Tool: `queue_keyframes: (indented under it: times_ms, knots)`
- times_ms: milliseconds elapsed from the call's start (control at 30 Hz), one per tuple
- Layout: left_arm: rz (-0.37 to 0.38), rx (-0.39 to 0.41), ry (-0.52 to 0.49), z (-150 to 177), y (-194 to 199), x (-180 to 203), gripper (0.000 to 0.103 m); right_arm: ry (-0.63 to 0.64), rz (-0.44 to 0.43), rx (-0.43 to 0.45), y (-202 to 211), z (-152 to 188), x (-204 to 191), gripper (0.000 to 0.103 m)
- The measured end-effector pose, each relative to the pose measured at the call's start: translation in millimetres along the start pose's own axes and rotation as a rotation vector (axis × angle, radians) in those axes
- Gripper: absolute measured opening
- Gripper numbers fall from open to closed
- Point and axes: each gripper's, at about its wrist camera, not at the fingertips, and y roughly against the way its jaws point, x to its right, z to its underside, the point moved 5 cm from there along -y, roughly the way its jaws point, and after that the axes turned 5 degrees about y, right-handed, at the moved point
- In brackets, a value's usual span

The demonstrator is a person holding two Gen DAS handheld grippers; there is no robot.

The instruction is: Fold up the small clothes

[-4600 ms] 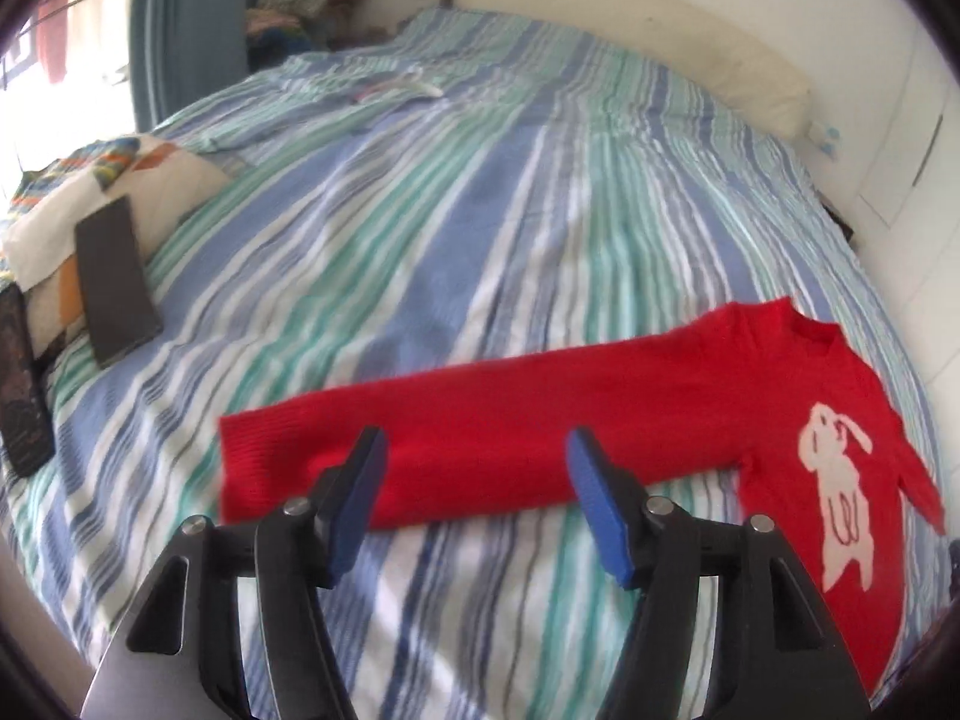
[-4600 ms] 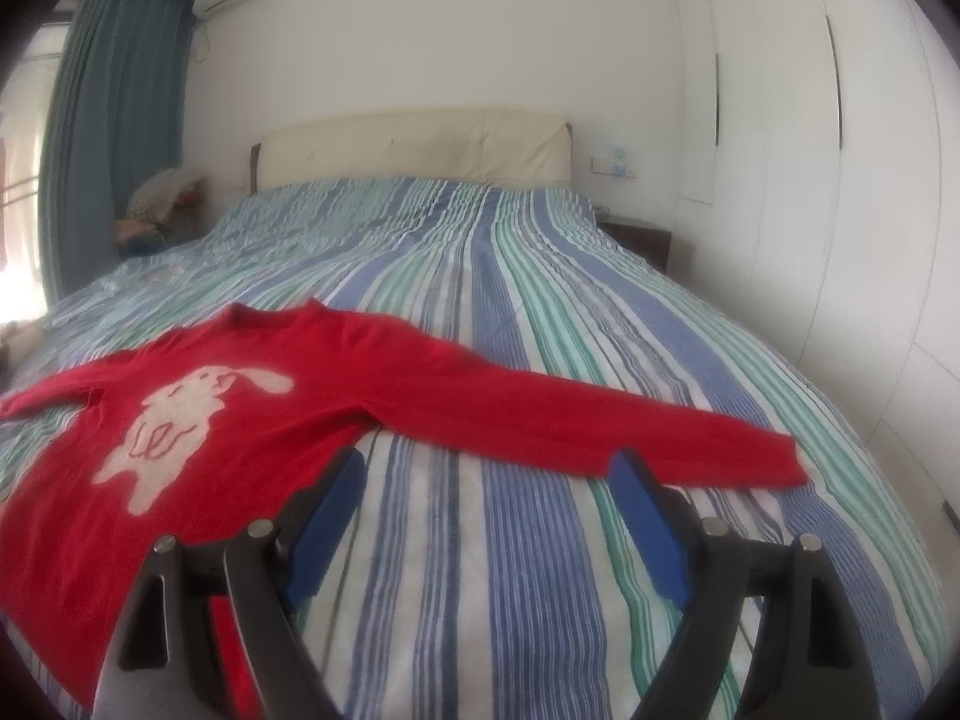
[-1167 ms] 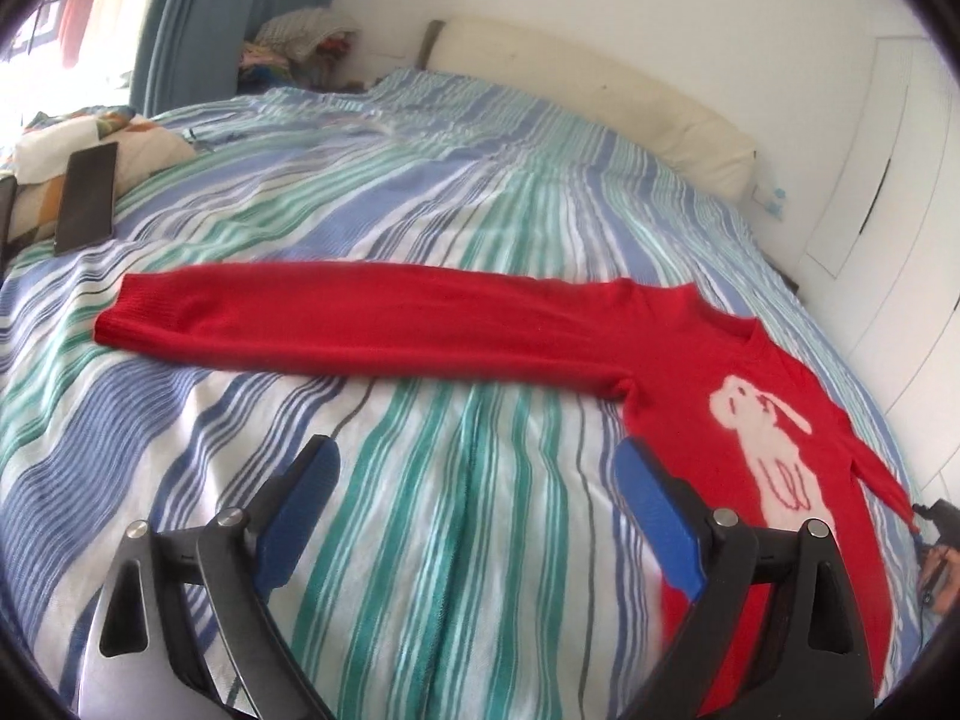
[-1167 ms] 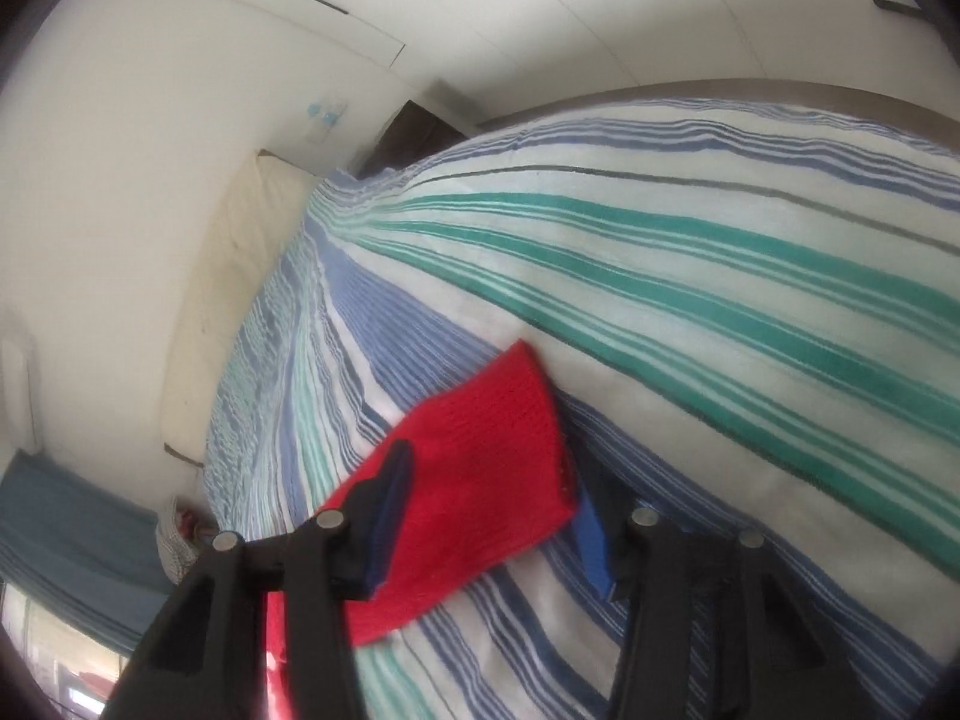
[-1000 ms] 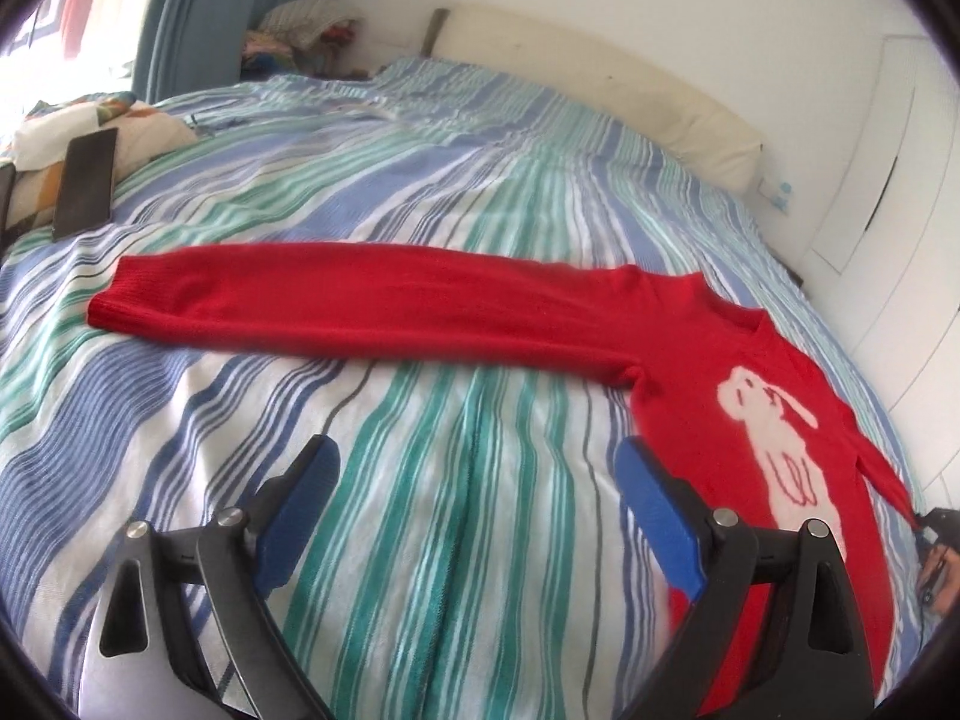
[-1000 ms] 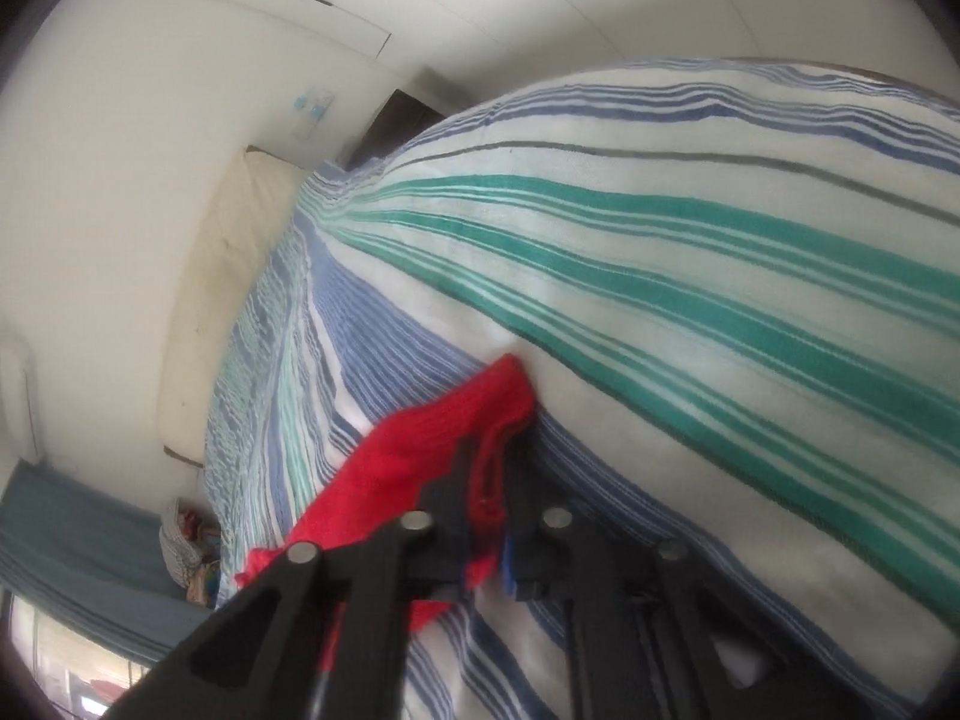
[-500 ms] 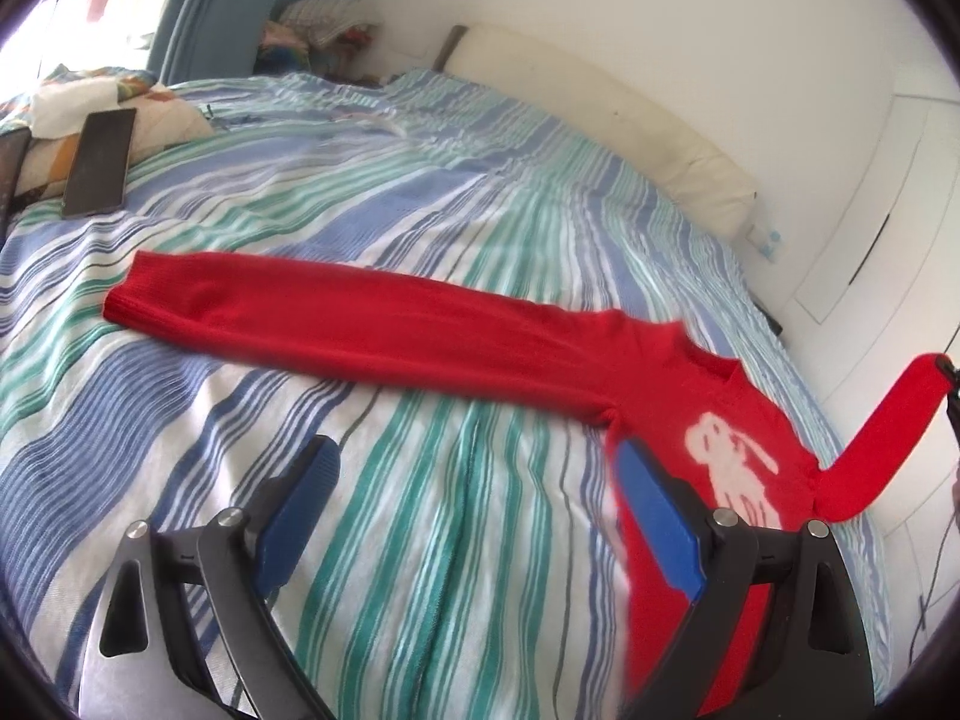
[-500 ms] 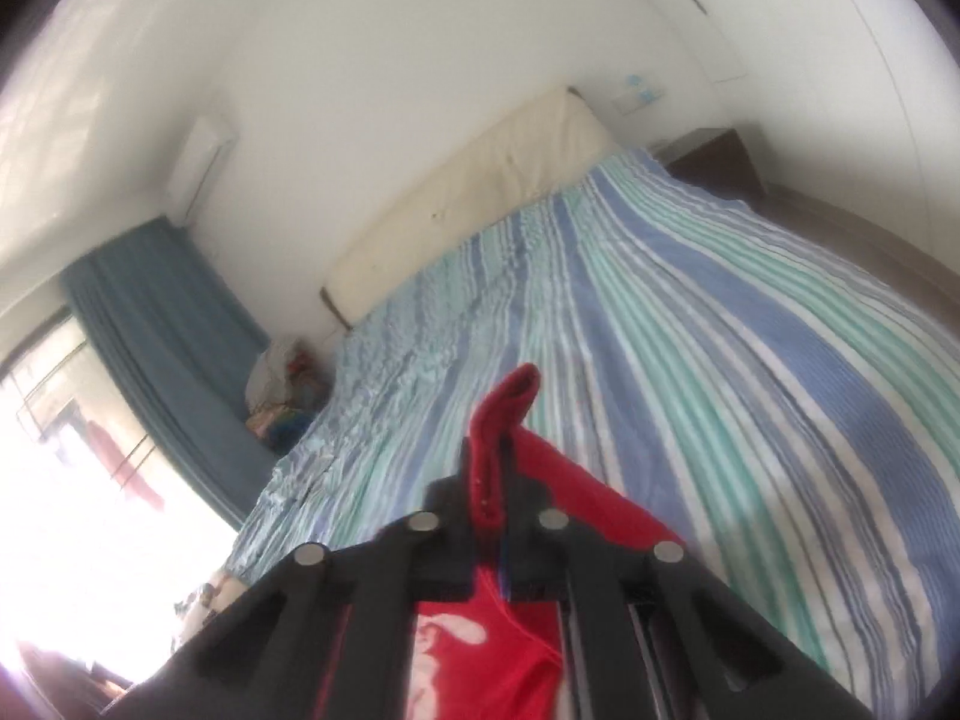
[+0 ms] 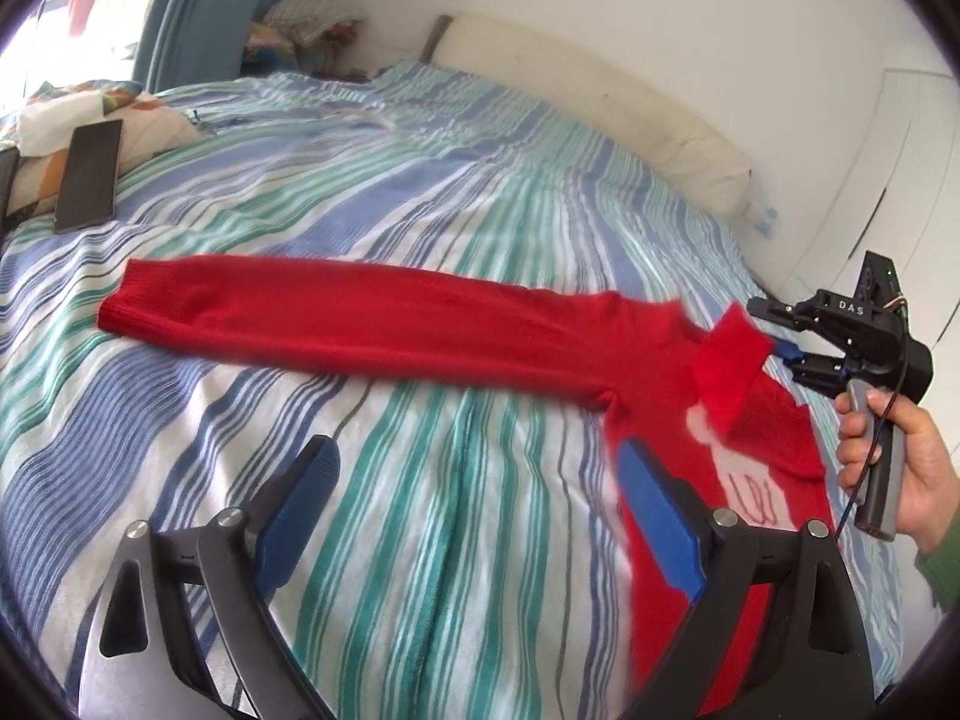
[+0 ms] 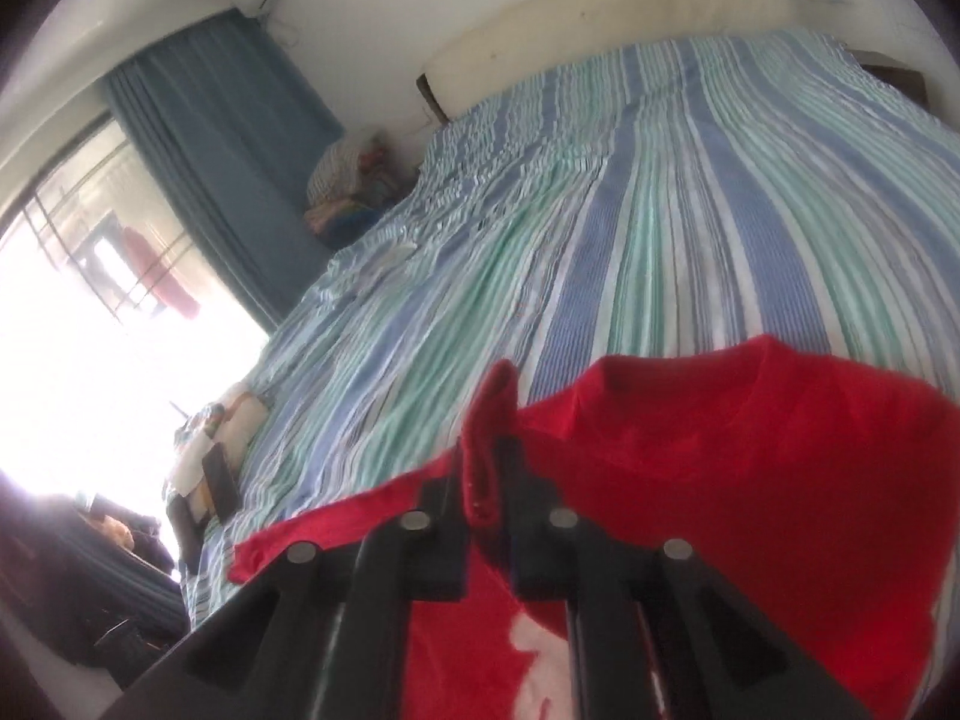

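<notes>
A red sweater (image 9: 648,348) with a white rabbit figure lies on the striped bed (image 9: 420,180). One sleeve (image 9: 300,312) stretches flat to the left. The other sleeve's cuff (image 9: 729,366) is lifted over the sweater's chest, pinched in my right gripper (image 9: 771,339), which a hand (image 9: 900,468) holds. In the right wrist view the cuff (image 10: 489,420) stands up between the narrow jaws of the right gripper (image 10: 489,462), which are opening. My left gripper (image 9: 474,450) hangs open above the bedspread beside the sweater's armpit, holding nothing.
A dark flat slab (image 9: 87,177) rests on a patterned pillow at the bed's left edge. A cream headboard cushion (image 9: 600,96) lines the far end. Folded clothes (image 9: 306,18) are piled by the blue curtain (image 10: 228,138). White cupboards stand at the right.
The right gripper shut on the sleeve cuff, lifted it off the bed and swung it left over the sweater's body, rolling as it went. The left gripper stayed open and nearly still.
</notes>
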Motion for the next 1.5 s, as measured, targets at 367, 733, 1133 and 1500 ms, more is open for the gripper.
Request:
queue_keyframes:
  times_ms: [367, 733, 1133, 1500]
  knots:
    - [-0.001, -0.021, -0.003, 2.4, -4.5, 4.4, 0.094, -0.051, -0.235, -0.108, 21.2, 50.7, 50.4, 0.063]
    - [-0.023, -0.047, -0.028, 11.0, -10.9, 6.4, 0.094, -0.19, 0.242, -0.024, 134.6, 73.9, 218.5, 0.057]
    - [-0.031, -0.077, 0.037, 15.8, -19.3, -6.1, 0.094, 0.367, 0.56, -0.147, 109.2, 108.2, 181.0, 0.049]
    - [-0.016, -0.102, 0.078, 16.2, -17.8, -10.7, 0.094, 0.388, 0.628, -0.177, 125.9, 108.7, 191.1, 0.035]
